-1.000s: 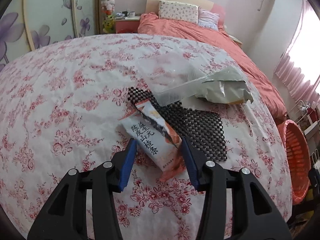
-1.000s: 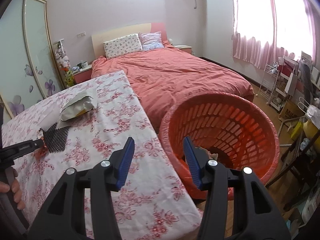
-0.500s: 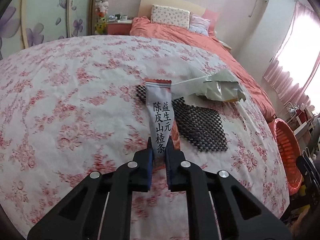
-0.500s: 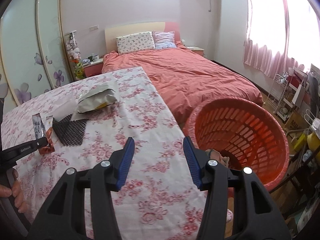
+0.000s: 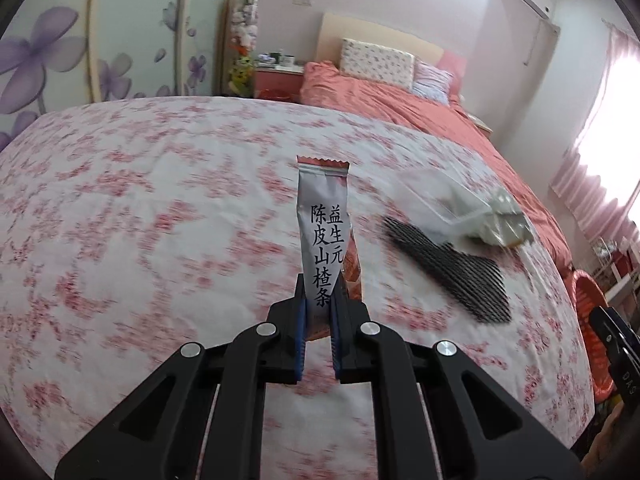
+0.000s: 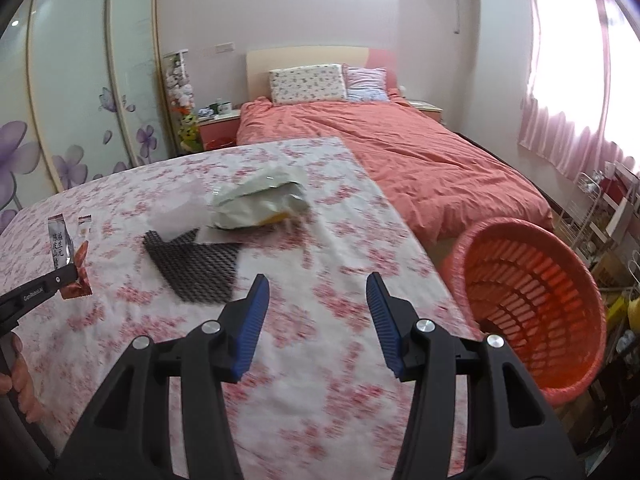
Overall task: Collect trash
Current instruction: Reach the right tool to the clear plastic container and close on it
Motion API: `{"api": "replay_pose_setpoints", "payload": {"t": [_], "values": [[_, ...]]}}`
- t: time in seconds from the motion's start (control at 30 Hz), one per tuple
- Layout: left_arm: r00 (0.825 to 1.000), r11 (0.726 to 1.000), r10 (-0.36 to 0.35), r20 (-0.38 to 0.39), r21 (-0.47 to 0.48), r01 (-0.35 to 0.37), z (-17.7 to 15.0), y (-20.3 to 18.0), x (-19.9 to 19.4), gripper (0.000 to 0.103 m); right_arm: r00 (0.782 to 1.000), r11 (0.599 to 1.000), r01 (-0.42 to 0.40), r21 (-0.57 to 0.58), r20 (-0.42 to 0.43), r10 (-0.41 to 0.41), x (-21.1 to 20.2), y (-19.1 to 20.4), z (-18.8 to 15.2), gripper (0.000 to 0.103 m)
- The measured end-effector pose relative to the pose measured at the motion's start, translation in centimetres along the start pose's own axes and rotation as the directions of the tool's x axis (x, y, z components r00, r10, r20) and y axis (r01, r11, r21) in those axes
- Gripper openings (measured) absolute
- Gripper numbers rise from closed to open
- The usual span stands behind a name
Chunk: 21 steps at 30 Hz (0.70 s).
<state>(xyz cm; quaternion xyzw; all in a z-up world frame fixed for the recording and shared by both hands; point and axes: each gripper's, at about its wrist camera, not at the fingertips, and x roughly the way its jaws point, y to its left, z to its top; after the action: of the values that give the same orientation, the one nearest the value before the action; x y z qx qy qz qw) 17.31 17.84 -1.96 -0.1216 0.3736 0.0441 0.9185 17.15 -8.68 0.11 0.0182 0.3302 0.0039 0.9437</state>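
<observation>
My left gripper [image 5: 318,292] is shut on a silver and red snack wrapper [image 5: 325,224] with black Chinese writing and holds it upright above the floral tablecloth [image 5: 140,220]. The wrapper also shows in the right wrist view [image 6: 60,246], at the far left. A black mesh mat [image 6: 192,264], a clear plastic bag [image 6: 176,208] and a crumpled grey-white bag [image 6: 260,200] lie on the table. My right gripper [image 6: 318,304] is open and empty above the table's near right part. An orange plastic basket [image 6: 532,300] stands on the floor to the right of the table.
A bed with a salmon cover [image 6: 400,148] lies beyond the table. A wardrobe with purple flower doors [image 6: 80,120] stands at the left. A wire rack with clutter [image 6: 600,208] is beside the basket under the pink curtains.
My left gripper closed on the snack wrapper and lifted it off the mesh mat. My right gripper swung left from over the basket to over the table.
</observation>
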Motion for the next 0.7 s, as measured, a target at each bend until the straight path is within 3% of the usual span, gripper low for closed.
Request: {"api": "replay_pose_setpoints", "payload": {"t": [0.17, 0.33, 0.6, 0.7], "values": [[1.0, 1.0, 0.017, 0.013, -0.024, -0.017, 0.9, 2.0, -0.2, 0.009, 0.998, 0.998, -0.061, -0.033, 0.002, 0.062, 1.6, 4.1, 1.7, 0.049], [1.0, 0.999, 0.017, 0.017, -0.044, -0.016, 1.9, 3.9, 0.0, 0.009, 0.996, 0.995, -0.092, -0.041, -0.018, 0.091, 4.7, 8.5, 4.2, 0.041], [1.0, 0.998, 0.004, 0.019, -0.06, -0.003, 2.6, 5.6, 0.2, 0.009, 0.996, 0.999, -0.048, 0.004, -0.08, 0.048, 9.7, 11.3, 6.6, 0.039], [1.0, 0.998, -0.002, 0.017, -0.062, 0.003, 2.6, 5.7, 0.4, 0.009, 0.993, 0.999, -0.026, -0.023, -0.114, 0.023, 10.4, 11.2, 5.7, 0.028]]}}
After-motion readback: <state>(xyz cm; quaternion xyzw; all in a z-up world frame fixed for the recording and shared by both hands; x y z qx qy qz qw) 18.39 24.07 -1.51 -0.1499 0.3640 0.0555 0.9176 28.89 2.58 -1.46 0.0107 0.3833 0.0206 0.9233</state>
